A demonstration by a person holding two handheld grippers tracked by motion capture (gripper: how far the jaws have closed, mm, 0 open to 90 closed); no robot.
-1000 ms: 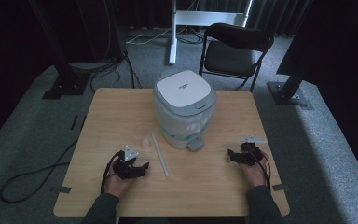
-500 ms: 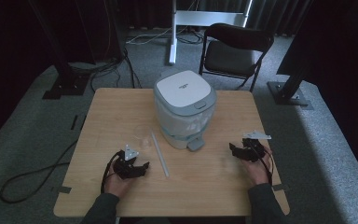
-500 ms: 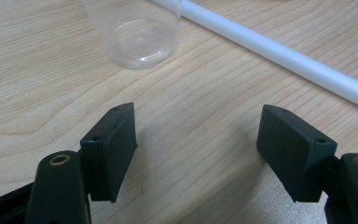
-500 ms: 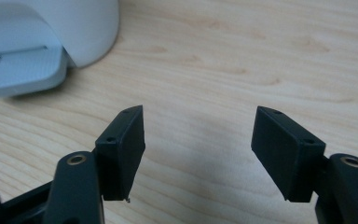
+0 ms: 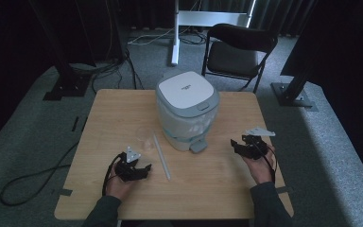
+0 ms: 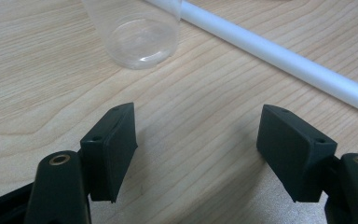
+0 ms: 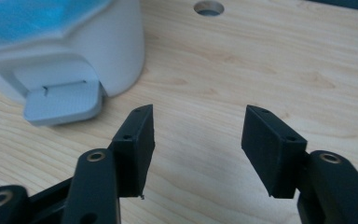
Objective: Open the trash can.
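A white pedal bin (image 5: 187,109) with a blue liner stands mid-table, its grey foot pedal (image 5: 198,146) facing the person. A clear plastic cup (image 5: 144,138) and a white rod (image 5: 161,156) lie to its left. My left gripper (image 5: 143,170) rests on the table in front of them, open and empty; its own view has the cup (image 6: 140,32) and rod (image 6: 279,56) just ahead of the gripper (image 6: 196,149). My right gripper (image 5: 236,145) hovers right of the pedal (image 7: 63,100). The right gripper (image 7: 196,144) has just been closing, with nothing between its jaws and a gap left.
The wooden table (image 5: 123,109) has a round cable hole (image 7: 209,8) in its top beyond the right gripper. A black folding chair (image 5: 241,47) stands behind the table, with stand legs and cables on the grey carpet around it.
The right hand has lifted its gripper a little off the table beside the bin. The left hand and its gripper have stayed put.
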